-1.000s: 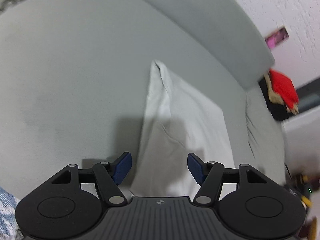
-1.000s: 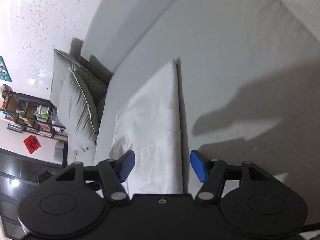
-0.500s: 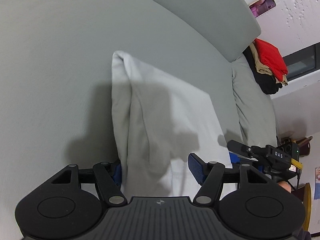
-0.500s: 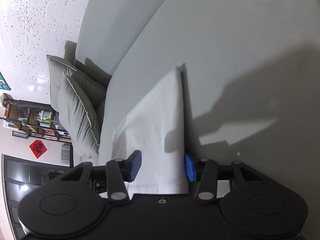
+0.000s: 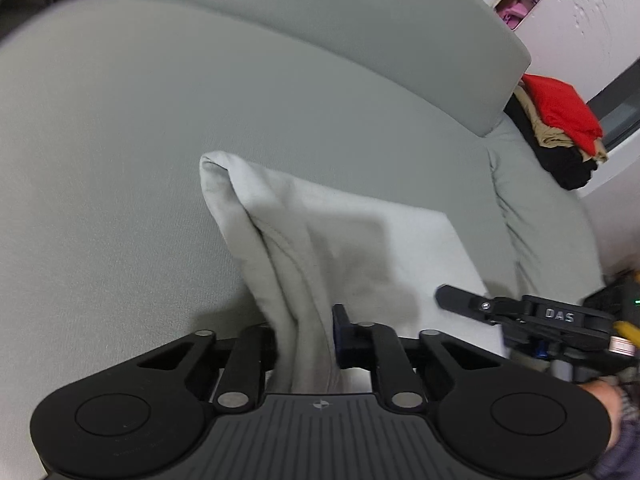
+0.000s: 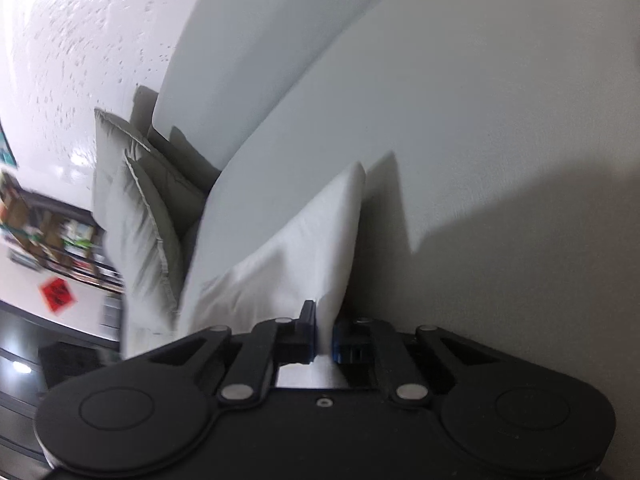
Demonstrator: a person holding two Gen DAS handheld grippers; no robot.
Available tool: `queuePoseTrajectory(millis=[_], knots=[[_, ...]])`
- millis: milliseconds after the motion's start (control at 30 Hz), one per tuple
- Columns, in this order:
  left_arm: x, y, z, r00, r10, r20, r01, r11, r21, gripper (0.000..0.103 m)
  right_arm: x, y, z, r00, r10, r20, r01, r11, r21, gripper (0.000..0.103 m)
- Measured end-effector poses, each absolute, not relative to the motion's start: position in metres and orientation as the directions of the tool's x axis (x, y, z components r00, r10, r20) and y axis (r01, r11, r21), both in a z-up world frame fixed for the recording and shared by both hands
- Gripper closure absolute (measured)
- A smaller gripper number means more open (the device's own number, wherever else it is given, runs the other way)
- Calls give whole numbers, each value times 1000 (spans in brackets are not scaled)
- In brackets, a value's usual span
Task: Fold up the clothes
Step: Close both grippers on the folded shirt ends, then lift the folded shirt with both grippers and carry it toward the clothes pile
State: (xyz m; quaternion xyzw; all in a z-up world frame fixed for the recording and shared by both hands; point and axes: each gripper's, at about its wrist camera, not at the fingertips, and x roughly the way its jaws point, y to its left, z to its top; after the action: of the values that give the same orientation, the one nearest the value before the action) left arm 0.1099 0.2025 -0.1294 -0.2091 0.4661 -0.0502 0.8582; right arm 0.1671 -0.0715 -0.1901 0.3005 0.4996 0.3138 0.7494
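Right now my left gripper (image 5: 306, 340) is pinched on a bunched near edge of the white garment (image 5: 344, 240), and my right gripper (image 6: 323, 338) is clamped on its other near corner. Between them the cloth lifts, its far end resting on the grey sofa seat (image 5: 120, 140). Grey cushions (image 6: 140, 220) sit at one end, a pile of red and black clothes (image 5: 560, 128) at the other.
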Motion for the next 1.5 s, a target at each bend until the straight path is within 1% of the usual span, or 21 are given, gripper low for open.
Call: queuePoseTrajectory(millis=[67, 133, 267, 333, 533, 633, 700, 833, 933, 1033, 1167, 1267, 1333, 1500], knots=[[100, 191, -118, 601, -224, -767, -112, 927, -359, 96, 155, -69, -171, 355, 748, -561, -245, 654, 716, 97], [83, 177, -99, 661, -176, -730, -99, 943, -317, 96, 142, -70, -148, 400, 734, -549, -305, 672, 675, 97], [43, 146, -54, 777, -124, -618, -51, 965, -257, 96, 111, -84, -99, 485, 715, -503, -395, 693, 603, 97], [24, 129, -34, 822, -120, -557, -21, 970, -241, 96, 92, -99, -76, 527, 711, -466, -417, 694, 587, 97], [-11, 61, 13, 891, -188, -414, 120, 975, -185, 96, 38, -174, -18, 669, 659, -343, -423, 717, 554, 98], [-14, 17, 25, 891, -263, -370, 213, 962, -171, 95, 13, -217, 3, 741, 609, -284, -405, 742, 535, 98], [-16, -10, 31, 878, -324, -352, 281, 945, -168, 95, -2, -248, 9, 783, 564, -263, -371, 763, 529, 98], [-5, -65, 28, 818, -452, -357, 415, 892, -179, 95, -29, -311, 10, 852, 461, -250, -279, 803, 527, 98], [18, -108, 19, 762, -520, -385, 488, 853, -186, 95, -33, -352, 5, 887, 376, -268, -186, 822, 538, 98], [48, -150, 9, 710, -565, -421, 528, 822, -213, 95, -20, -386, -3, 907, 298, -297, -92, 829, 551, 98], [84, -185, -7, 655, -580, -484, 534, 808, -246, 95, 16, -434, -15, 908, 236, -347, 16, 807, 590, 98], [117, -207, -22, 617, -581, -531, 519, 807, -281, 96, 57, -462, -27, 888, 211, -409, 86, 798, 597, 98], [135, -215, -25, 611, -575, -544, 511, 812, -283, 96, 86, -475, -36, 874, 196, -444, 121, 798, 590, 98], [185, -228, -36, 613, -552, -565, 468, 830, -303, 96, 148, -491, -50, 858, 169, -485, 157, 813, 560, 98]])
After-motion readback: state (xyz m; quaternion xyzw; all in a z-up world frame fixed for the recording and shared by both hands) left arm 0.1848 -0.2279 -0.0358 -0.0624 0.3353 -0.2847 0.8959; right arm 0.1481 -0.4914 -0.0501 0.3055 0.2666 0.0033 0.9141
